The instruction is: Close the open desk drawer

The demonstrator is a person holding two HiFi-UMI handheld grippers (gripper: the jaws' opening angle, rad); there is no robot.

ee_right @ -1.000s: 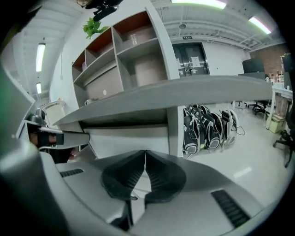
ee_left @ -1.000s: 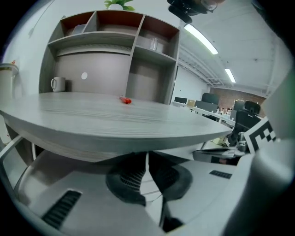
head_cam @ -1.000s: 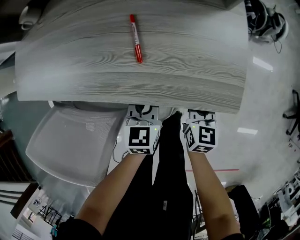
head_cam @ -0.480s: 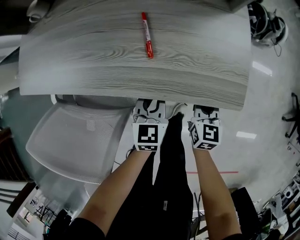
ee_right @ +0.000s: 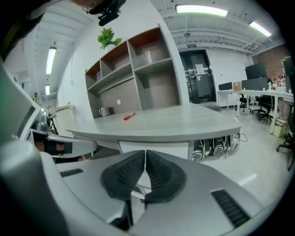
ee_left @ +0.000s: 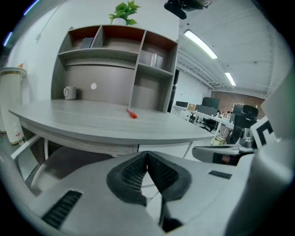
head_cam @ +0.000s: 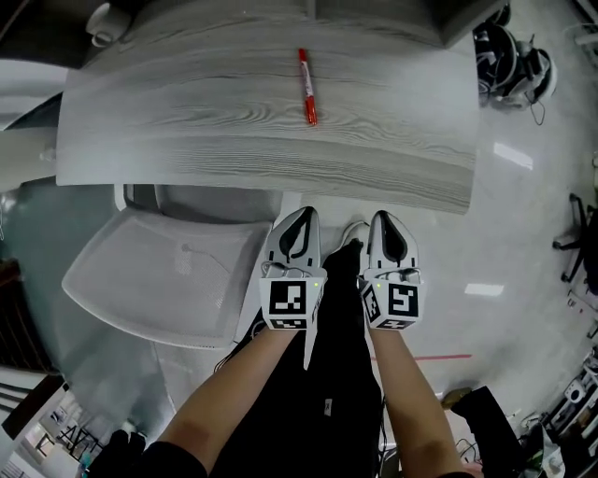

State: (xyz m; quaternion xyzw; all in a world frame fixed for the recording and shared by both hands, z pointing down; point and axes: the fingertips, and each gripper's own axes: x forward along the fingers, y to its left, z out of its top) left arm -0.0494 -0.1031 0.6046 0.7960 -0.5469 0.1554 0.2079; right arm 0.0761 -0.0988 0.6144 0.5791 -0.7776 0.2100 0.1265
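- listing your tools: left tongs (ee_left: 147,154) clenched, nothing between; right tongs (ee_right: 145,152) clenched, nothing between.
- and the drawer (ee_right: 161,145)?
- its white front tucked under the counter (head_cam: 234,131) edge, ahead of your tongs, apart.

Red marker (head_cam: 307,87), white mug (head_cam: 105,21), grey chair (head_cam: 159,280)

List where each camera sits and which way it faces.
Head view: on the person's head, looking steeply down at the desk; both arms, left tongs and right tongs show.
Left gripper view: on the left tongs, which show shut, facing forward over the desk to the shelves.
Right gripper view: on the right tongs, also shut, facing likewise.
Shared: all three see the red pen.
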